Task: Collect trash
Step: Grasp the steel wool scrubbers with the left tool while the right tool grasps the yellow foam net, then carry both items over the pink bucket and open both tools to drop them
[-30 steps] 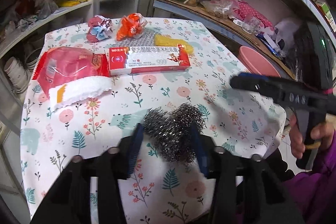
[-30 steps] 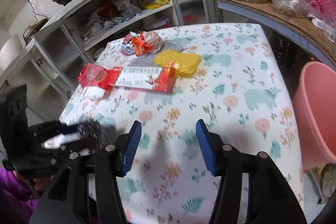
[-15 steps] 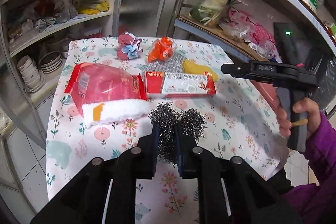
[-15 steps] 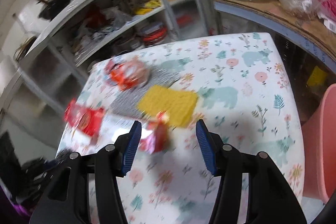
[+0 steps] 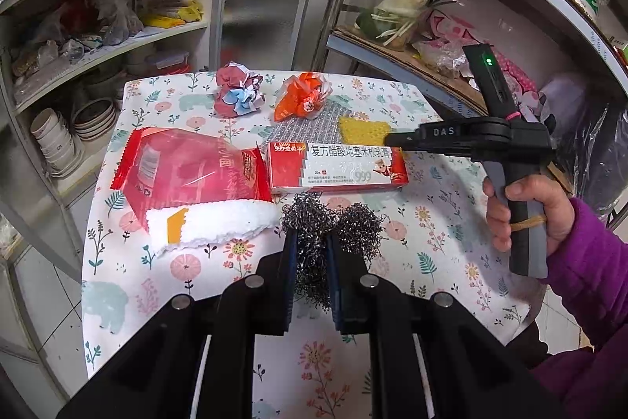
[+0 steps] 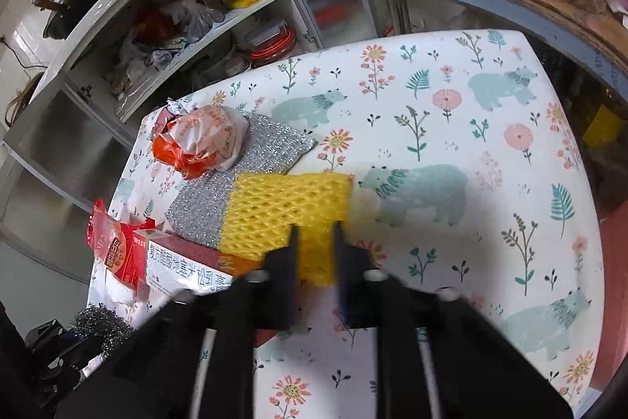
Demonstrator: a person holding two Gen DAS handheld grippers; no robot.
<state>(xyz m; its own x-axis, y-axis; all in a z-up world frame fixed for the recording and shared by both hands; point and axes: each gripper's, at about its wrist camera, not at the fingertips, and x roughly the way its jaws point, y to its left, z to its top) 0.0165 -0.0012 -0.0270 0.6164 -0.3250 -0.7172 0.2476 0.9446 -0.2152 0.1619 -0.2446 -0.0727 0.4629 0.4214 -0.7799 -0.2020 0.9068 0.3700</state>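
Right tongs (image 6: 314, 242) now pinching yellow mesh sponge (image 6: 286, 211), left tongs (image 5: 310, 254) clamping tangled steel wool (image 5: 333, 222)

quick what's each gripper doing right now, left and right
Left gripper: closed on the steel wool scrubber.
Right gripper: closed on the near edge of the yellow foam net.

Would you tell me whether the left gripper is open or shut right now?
Shut: the left gripper pinches the steel wool between its narrowed fingers.
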